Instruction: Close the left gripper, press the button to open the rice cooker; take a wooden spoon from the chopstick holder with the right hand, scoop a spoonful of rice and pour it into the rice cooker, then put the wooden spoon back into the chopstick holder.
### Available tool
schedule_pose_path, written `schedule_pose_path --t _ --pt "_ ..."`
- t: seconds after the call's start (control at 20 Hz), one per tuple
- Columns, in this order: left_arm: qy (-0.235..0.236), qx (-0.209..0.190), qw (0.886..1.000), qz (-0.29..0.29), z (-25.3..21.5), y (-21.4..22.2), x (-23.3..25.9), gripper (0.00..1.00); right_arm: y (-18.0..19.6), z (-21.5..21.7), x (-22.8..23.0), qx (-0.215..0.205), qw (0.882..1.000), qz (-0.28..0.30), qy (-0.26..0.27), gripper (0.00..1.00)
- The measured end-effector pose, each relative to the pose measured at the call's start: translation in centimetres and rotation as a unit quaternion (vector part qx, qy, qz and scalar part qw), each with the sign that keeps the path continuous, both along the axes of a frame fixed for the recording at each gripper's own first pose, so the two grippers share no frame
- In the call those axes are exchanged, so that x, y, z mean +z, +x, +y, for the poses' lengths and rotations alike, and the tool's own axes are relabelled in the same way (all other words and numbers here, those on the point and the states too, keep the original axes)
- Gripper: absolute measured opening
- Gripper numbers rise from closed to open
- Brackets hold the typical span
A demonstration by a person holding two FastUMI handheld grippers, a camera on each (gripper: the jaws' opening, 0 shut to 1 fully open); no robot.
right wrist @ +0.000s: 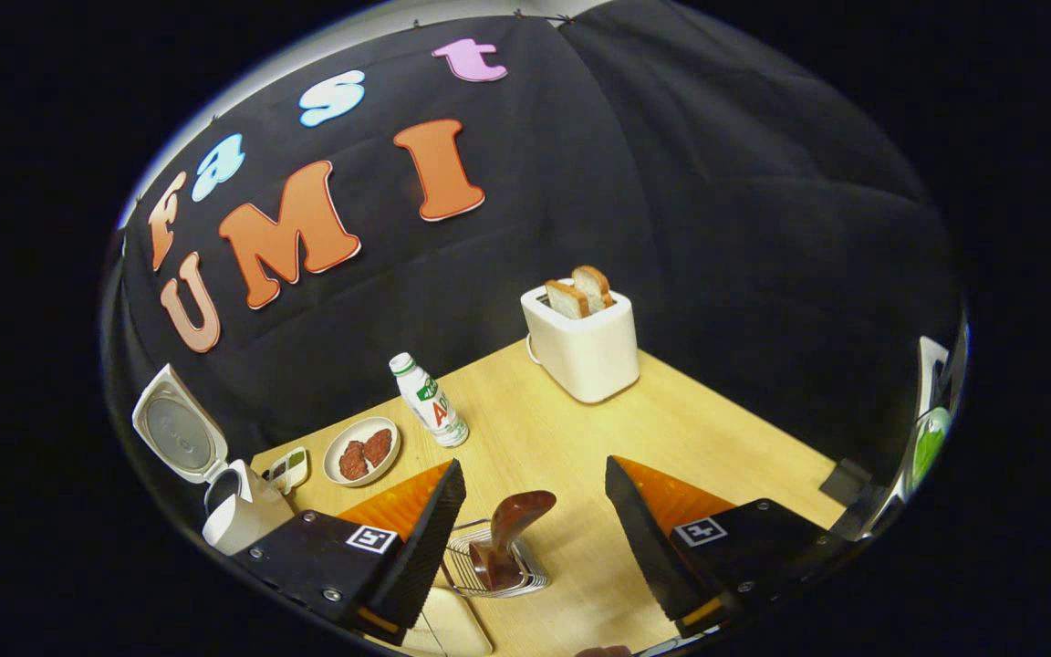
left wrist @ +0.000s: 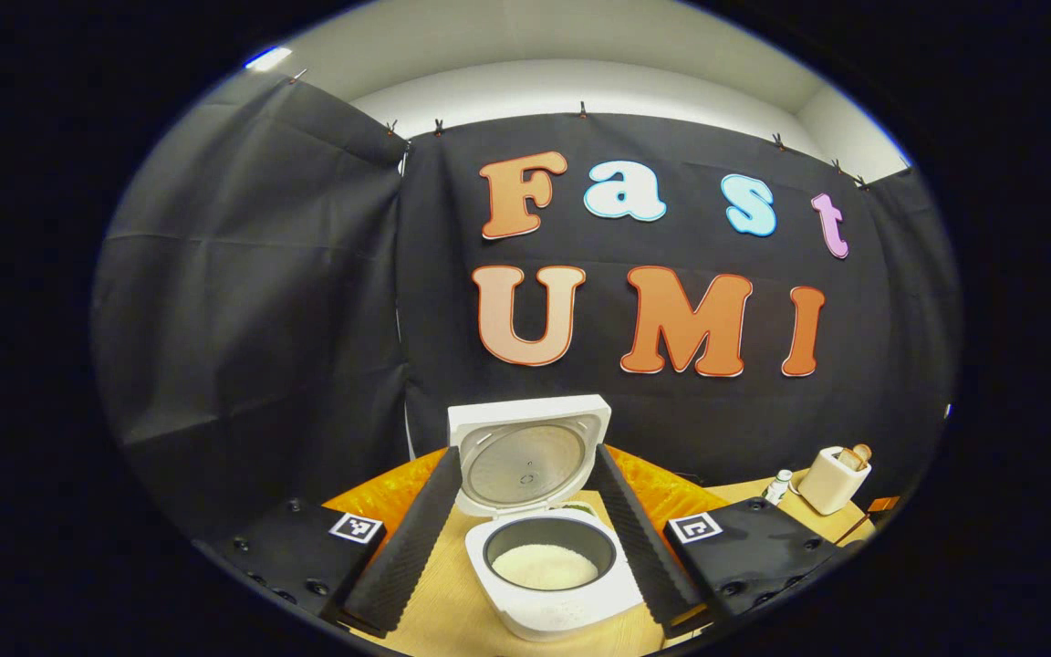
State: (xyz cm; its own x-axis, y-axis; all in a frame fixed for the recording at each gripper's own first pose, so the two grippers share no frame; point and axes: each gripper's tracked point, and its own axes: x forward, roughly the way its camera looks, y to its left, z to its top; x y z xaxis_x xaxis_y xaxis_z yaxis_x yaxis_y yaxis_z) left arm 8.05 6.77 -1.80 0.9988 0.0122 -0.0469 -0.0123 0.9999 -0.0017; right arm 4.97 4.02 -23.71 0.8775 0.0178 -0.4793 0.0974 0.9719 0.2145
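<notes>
The rice cooker (left wrist: 548, 547) stands on the table (left wrist: 439, 611) with lid up, rice inside, between the wide-open left tongs (left wrist: 525, 538). The wooden spoon (right wrist: 512, 534) stands in the wire chopstick holder (right wrist: 494, 566), between the wide-open right tongs (right wrist: 535, 529), untouched.

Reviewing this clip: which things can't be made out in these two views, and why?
- Rice cooker button: cut off at the bottom edge of the left gripper view.
- Wooden spoon lower end: hidden inside the wire holder, right gripper view.
- Small dish contents: too small to identify, right gripper view.
</notes>
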Motion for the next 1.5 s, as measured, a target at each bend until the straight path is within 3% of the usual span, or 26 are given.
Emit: schedule_pose_path --t 0.25,0.5,0.85,1.25,1.5 --pt "-0.012 -0.009 1.000 0.004 -0.8 7.0 2.4 0.99 -1.6 0.8 4.5 0.023 0.998 -0.032 -0.046 0.94" --pt "-0.010 -0.004 1.000 -0.009 -1.3 15.2 4.0 0.98 -3.6 1.5 5.9 0.025 0.997 -0.042 -0.053 0.95" --pt "0.015 0.011 0.999 0.032 -0.6 24.8 1.6 0.98 -5.6 -0.2 6.7 0.001 0.996 -0.038 -0.082 0.95" --pt "0.032 0.013 0.995 0.091 -1.0 28.5 -3.2 0.99 -4.9 -0.1 10.0 -0.001 0.995 -0.066 -0.077 0.95" --pt "0.001 0.029 0.994 0.107 -0.2 27.4 -4.8 0.99 -4.5 -0.7 9.2 0.008 0.996 -0.063 -0.069 0.95"
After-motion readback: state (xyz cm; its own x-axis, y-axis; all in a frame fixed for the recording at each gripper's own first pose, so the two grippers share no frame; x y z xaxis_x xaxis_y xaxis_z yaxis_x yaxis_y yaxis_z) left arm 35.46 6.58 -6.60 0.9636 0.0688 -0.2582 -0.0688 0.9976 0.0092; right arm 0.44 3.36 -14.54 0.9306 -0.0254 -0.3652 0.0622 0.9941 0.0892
